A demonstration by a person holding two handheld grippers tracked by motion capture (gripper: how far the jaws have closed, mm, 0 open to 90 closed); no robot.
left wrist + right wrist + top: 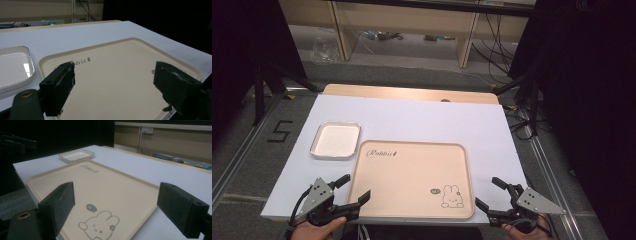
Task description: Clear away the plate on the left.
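A beige tray with a rabbit drawing lies near the table's front edge, with nothing on it. To its upper left sits a small white dish, also bare. My left gripper hovers at the tray's front left corner, open, nothing between its jaws. My right gripper stands open at the tray's front right corner, over the white sheet. In the left gripper view the tray lies beyond the spread jaws, the dish at the left. The right gripper view shows the rabbit drawing between its wide jaws.
A white sheet covers the wooden table. Dark curtains and stands flank both sides. Shelving and loose cables lie on the floor beyond the table's far edge.
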